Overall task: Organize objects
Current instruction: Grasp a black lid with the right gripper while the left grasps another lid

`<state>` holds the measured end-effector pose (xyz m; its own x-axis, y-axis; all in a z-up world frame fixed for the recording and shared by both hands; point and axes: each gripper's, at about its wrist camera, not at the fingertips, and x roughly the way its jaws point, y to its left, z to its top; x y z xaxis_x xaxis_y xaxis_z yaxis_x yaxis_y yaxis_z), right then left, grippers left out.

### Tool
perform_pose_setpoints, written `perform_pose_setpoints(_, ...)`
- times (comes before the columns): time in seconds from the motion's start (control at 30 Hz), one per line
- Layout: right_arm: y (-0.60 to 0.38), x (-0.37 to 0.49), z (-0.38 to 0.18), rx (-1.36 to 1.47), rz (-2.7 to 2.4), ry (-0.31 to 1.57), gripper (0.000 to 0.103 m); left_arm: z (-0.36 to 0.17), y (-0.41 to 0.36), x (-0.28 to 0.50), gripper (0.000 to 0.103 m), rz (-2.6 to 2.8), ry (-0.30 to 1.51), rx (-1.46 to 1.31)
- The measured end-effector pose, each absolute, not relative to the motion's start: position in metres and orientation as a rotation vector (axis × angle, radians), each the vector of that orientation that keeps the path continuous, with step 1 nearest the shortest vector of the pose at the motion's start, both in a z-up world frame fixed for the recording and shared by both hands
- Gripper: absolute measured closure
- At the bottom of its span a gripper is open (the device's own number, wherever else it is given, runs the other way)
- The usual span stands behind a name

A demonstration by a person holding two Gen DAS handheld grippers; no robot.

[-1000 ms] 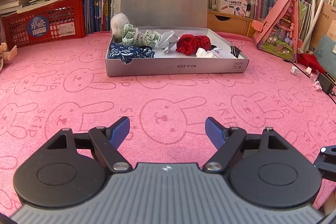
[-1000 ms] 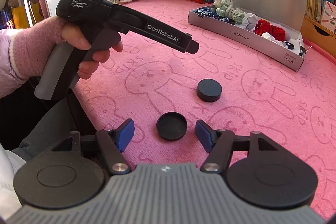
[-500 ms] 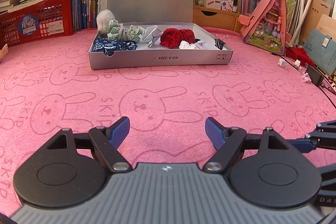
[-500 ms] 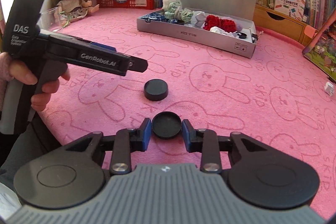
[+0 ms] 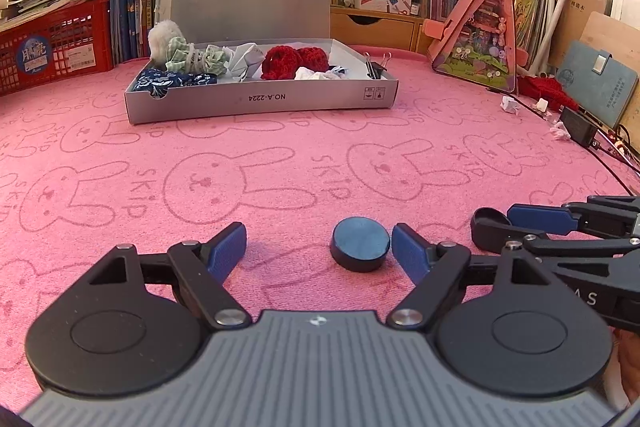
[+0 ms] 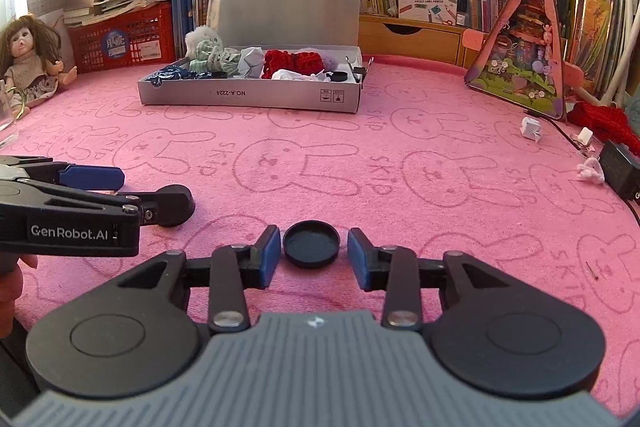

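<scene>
A black round puck (image 5: 360, 245) lies on the pink rabbit mat (image 5: 280, 163), between the fingers of my left gripper (image 5: 318, 243) and close to its right pad. That gripper is open and does not touch the puck. A shallow black lid (image 6: 311, 243) lies hollow side up between the pads of my right gripper (image 6: 313, 255). Its jaws are opening, and a small gap shows on each side of the lid. The two grippers are side by side, the left one at the left edge of the right wrist view. Farther back stands an open grey box (image 5: 260, 99) holding cloth items.
Behind the box are a red basket (image 6: 124, 43), rows of books and a wooden drawer unit (image 5: 380, 27). A doll (image 6: 28, 63) sits at the far left. On the right are a pink triangular toy house (image 5: 476, 47), a black adapter with its cable (image 5: 578, 127) and paper scraps.
The left gripper came down and across so the puck now lies between its fingers. The right gripper closed around the lid half a second ago and has since parted its pads.
</scene>
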<state>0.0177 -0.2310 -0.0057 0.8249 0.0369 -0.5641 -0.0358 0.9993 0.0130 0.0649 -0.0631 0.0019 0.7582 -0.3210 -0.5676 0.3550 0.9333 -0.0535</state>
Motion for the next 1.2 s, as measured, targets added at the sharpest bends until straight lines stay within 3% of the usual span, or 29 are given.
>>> perform_pose_setpoints(0.13, -0.226, 0.017, -0.009, 0.007, 0.021, 0.58, 0.045, -0.002, -0.069, 0.063, 0.02, -0.348, 0.588, 0.095)
perform_pose_setpoints(0.27, -0.216, 0.017, -0.011, -0.025, 0.021, 0.567, 0.057, -0.004, -0.072, 0.058, 0.023, -0.334, 0.565, 0.124)
perform_pose_setpoints(0.47, -0.211, 0.018, -0.01, -0.022, 0.032, 0.566, 0.064, -0.005, -0.07, 0.057, 0.029, -0.339, 0.554, 0.116)
perform_pose_setpoints(0.57, -0.205, 0.019, -0.009, -0.003, 0.076, 0.567, 0.066, -0.003, -0.071, 0.054, 0.048, -0.345, 0.552, 0.117)
perform_pose_setpoints(0.63, -0.199, 0.022, -0.009, 0.002, 0.075, 0.568, 0.065, -0.001, -0.07, 0.053, 0.066, -0.35, 0.557, 0.11)
perform_pose_setpoints(0.67, -0.197, 0.023, -0.009, 0.001, 0.075, 0.567, 0.065, -0.001, -0.069, 0.053, 0.067, -0.346, 0.558, 0.107)
perform_pose_setpoints(1.0, -0.188, 0.034, -0.008, 0.007, 0.084, 0.577, 0.065, -0.001, -0.058, 0.058, 0.067, -0.303, 0.557, 0.084)
perform_pose_setpoints(1.2, -0.185, 0.041, -0.006, 0.011, 0.065, 0.59, 0.065, -0.002, -0.054, 0.064, 0.061, -0.287, 0.553, 0.069)
